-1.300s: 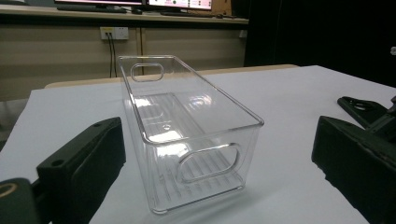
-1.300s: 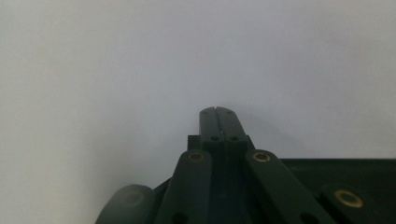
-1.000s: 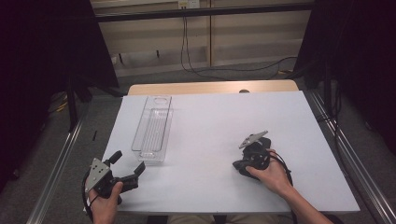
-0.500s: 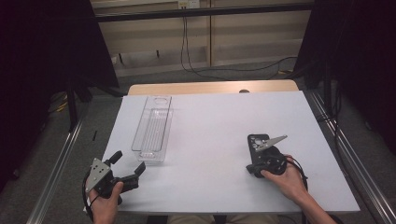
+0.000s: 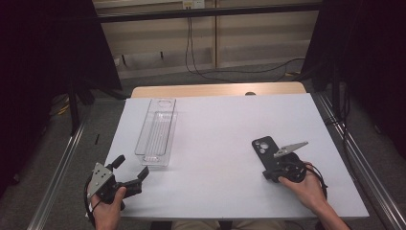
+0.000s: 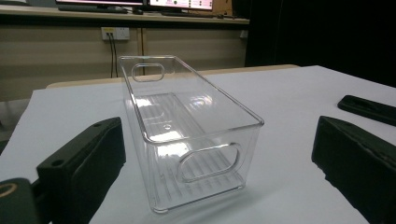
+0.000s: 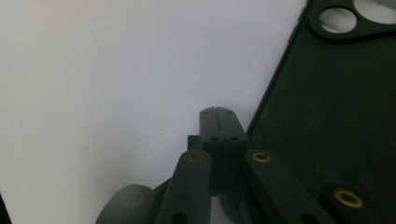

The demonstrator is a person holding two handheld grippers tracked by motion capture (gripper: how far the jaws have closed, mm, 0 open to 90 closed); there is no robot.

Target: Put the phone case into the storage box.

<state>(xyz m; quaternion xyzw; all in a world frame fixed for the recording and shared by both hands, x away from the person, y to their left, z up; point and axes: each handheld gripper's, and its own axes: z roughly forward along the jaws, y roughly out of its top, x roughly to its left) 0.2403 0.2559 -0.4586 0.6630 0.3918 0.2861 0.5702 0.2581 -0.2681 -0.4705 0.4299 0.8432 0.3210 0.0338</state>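
Right gripper with its jaws pressed together over a white table top.

The two black jaws rise from the bottom edge and meet flat against each other, with nothing seen between them, brass-coloured screws showing on the linkage below. Just to the right of the tips lies a black phone case, flat on the table, its near edge running diagonally up and away beside the jaws. Round camera cut-outs open at its far end, well beyond the tips. To the left of the jaws the table is plain white.
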